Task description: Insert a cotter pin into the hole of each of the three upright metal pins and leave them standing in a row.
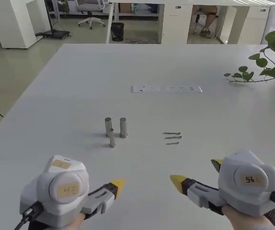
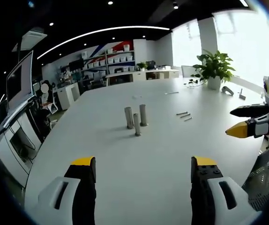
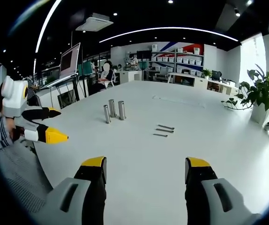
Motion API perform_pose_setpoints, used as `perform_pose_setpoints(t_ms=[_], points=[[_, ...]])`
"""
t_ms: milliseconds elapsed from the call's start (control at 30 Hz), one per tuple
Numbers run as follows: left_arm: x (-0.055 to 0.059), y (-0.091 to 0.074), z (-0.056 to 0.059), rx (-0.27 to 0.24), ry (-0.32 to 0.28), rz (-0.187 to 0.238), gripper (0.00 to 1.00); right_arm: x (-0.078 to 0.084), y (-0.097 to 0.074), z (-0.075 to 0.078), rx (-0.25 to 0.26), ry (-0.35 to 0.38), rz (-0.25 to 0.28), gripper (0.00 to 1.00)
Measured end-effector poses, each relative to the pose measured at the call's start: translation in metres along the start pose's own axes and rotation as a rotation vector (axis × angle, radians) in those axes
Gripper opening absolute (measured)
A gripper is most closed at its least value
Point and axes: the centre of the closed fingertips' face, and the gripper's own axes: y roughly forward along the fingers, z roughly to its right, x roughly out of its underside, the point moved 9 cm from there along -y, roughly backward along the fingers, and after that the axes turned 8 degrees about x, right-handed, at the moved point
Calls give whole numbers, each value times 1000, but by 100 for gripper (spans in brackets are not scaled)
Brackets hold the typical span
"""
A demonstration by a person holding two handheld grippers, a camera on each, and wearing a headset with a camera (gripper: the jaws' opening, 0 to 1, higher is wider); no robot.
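Hovering low over the white table (image 1: 80, 81), the left gripper (image 2: 143, 162) and the right gripper (image 3: 146, 163) both have their jaws spread wide and carry nothing. The 3 metal pins (image 1: 123, 127) stand upright in a tight cluster, 2 behind and 1 in front, at about 12 o'clock from the left gripper. The 3 cotter pins (image 1: 172, 137) lie flat at 3 o'clock of them, a little apart. I judge that no cotter pin is inserted yet. The risk is in the closeness: a jaw reaching for 1 metal pin may knock its neighbours over. The cotter pins are also thin and lie flat, so they may slip from the jaws. The holes are too small to see.
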Motion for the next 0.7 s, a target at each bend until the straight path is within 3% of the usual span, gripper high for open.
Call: perform_pose_setpoints(t_ms=[700], points=[[-1, -1, -2, -13, -6, 0, 82, 0, 1, -1, -13, 0, 1, 64]])
